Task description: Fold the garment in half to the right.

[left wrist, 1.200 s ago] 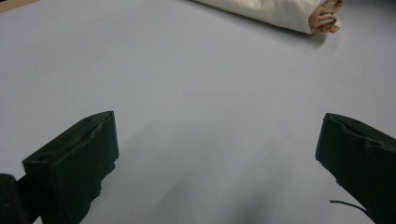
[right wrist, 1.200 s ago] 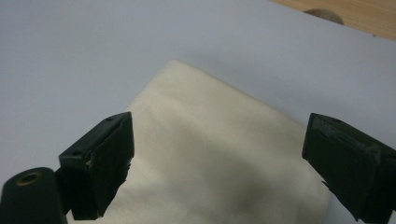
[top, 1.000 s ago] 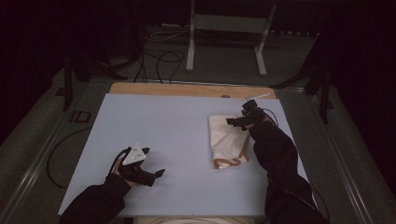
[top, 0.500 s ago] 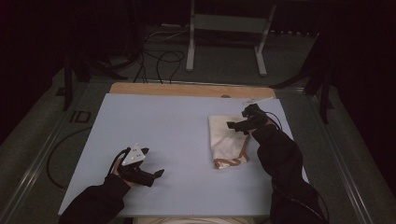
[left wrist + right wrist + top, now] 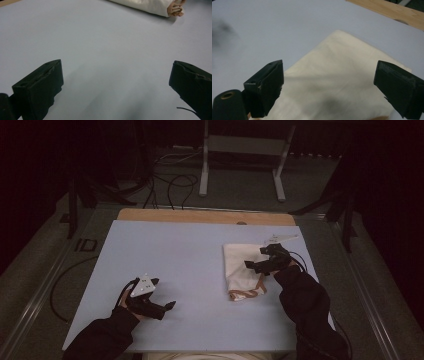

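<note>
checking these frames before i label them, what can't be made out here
- Right edge of the cream cloth bag, high view: covered by the right gripper and its hand.
- The bag's tan handles, high view: too small and dim to tell how they lie.
- Near end of the bag, right gripper view: cut off by the bottom edge.
- Most of the bag, left gripper view: cut off by the top edge.
</note>
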Action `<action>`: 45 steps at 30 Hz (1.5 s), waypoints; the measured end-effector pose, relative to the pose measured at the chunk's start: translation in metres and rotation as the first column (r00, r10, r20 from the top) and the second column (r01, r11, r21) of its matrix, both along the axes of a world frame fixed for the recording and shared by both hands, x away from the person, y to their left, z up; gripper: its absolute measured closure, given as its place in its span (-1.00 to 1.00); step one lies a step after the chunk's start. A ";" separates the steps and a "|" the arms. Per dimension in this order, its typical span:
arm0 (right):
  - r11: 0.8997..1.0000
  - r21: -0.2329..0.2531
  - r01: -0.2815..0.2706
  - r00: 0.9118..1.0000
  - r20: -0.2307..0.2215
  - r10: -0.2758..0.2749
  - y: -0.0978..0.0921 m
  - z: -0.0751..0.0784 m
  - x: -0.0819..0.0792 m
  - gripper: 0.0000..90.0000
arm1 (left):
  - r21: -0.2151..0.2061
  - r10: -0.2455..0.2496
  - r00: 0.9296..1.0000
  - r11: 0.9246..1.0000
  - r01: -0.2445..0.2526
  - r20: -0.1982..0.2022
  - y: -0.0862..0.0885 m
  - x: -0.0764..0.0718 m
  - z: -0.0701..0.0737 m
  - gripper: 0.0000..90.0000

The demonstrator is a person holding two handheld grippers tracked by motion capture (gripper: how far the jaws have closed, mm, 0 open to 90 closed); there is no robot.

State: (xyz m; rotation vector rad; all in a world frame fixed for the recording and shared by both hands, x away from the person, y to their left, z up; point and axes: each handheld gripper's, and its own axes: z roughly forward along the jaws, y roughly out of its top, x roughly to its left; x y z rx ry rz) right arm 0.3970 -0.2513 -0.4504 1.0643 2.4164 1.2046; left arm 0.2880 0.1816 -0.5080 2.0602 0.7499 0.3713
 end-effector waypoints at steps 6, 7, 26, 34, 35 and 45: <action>1.000 0.021 -0.023 0.999 0.026 0.022 -0.010 -0.003 -0.022 -0.79 | -0.001 -0.001 1.000 1.000 0.001 0.002 0.000 0.000 0.000 -1.00; 0.999 0.024 -0.022 0.999 0.025 0.022 -0.011 -0.004 -0.024 -0.79 | -0.001 -0.001 1.000 1.000 0.001 0.002 0.001 0.000 0.000 -1.00; 1.000 0.021 0.004 0.999 0.036 -0.004 -0.034 -0.031 -0.067 -0.79 | 0.005 0.003 1.000 1.000 -0.003 0.001 0.003 0.000 0.000 -1.00; 1.000 -0.007 0.007 0.999 0.037 -0.007 -0.033 -0.044 -0.089 -0.79 | 0.009 -0.001 1.000 1.000 0.001 0.001 0.004 0.000 0.000 -1.00; 1.000 -0.013 0.007 0.999 0.036 -0.006 -0.033 -0.046 -0.090 -0.79 | 0.008 -0.001 1.000 1.000 0.001 0.001 0.004 0.000 0.000 -1.00; 0.999 -0.023 0.034 0.998 0.059 -0.032 -0.037 -0.058 -0.108 -0.79 | 0.005 -0.002 1.000 1.000 0.002 0.005 0.003 -0.001 0.000 -1.00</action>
